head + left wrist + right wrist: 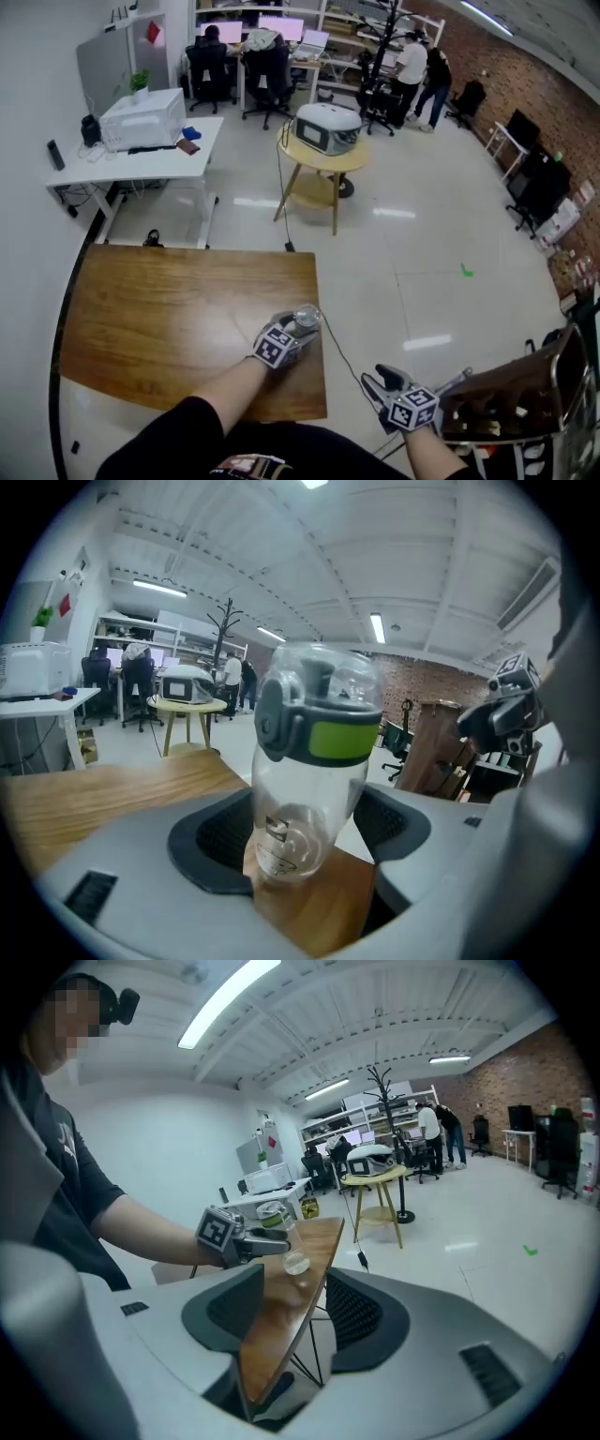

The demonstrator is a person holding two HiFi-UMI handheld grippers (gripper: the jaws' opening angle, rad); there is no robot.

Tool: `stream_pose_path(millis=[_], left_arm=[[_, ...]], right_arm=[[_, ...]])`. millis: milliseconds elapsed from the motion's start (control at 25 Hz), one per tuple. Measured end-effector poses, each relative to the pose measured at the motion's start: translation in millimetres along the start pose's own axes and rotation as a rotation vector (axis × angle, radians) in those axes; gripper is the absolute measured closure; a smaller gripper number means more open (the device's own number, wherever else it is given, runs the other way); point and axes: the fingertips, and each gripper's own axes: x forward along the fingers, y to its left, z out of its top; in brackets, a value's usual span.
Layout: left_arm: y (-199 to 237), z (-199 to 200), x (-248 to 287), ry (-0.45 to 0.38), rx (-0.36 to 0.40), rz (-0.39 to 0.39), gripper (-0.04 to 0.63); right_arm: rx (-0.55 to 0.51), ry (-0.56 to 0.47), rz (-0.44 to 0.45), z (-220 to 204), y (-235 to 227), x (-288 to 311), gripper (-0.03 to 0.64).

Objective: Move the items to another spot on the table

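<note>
Wood with a glossy, warm brown grain is making up the flat rectangular table (169,319) we are looking down on. At its near right corner, our left gripper (295,333) is clamping its dark, ribbed pads on the sides of a bottle (314,789). We are holding the bottle tilted, its rounded base hanging just over the wood. The bottle is showing a smooth, clear plastic cylinder, and we are seeing nothing inside it. A chunky grey flip lid (314,700) with a lime green band (342,741) is capping it, and some small dark print is showing low on the body, too small to read. Our right gripper (380,380) is hovering off the table's right side, over the pale shiny floor (412,272), its jaws standing apart and gripping nothing.
</note>
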Motion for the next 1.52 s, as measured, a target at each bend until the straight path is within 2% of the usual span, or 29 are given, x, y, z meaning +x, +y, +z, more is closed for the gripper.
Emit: stream_pose_path(millis=[240, 400, 600, 720, 840, 1080, 1240, 1360, 1440, 1520], left_arm=[[-6.4, -17.2, 29.2, 0.033, 0.045, -0.005, 0.253], [-12.9, -14.5, 30.2, 0.016, 0.063, -0.021, 0.25], [-11.8, -26.3, 29.4, 0.052, 0.007, -0.023, 0.249], [-12.8, -36.3, 24.8, 0.098, 0.006, -0.032, 0.24], [-8.2, -41.1, 6.8, 0.099, -0.005, -0.018, 0.233], [-1.8, -63.5, -88.6, 0.069, -0.118, 0.023, 0.234], [10.2, -46.9, -185.4, -0.045, -0.171, 0.031, 0.258], [26.9, -29.3, -276.1, -0.174, -0.191, 0.049, 0.425], [42.7, -24.6, -337.8, -0.242, -0.195, 0.062, 0.493], [58.6, -25.0, -394.9, -0.299, -0.221, 0.048, 0.591]], right_arm=[[0.049, 0.016, -0.053, -24.0, -26.4, -22.6, 0.402], [0.059, 0.033, -0.057, -33.7, -28.8, -28.8, 0.402], [0.053, 0.033, -0.045, -32.2, -30.1, -27.1, 0.402], [0.043, 0.028, -0.02, -26.6, -28.0, -21.3, 0.402], [0.028, 0.017, 0.005, -18.2, -20.1, -11.5, 0.402], [0.016, -0.019, 0.072, -9.6, 7.8, 13.1, 0.402], [0.021, -0.021, 0.159, -1.1, 57.5, 39.1, 0.402], [-0.018, -0.021, 0.24, 7.5, 121.5, 62.2, 0.404], [-0.033, -0.017, 0.289, 6.9, 168.8, 82.0, 0.451], [-0.019, -0.031, 0.316, 14.0, 219.1, 99.9, 0.502]])
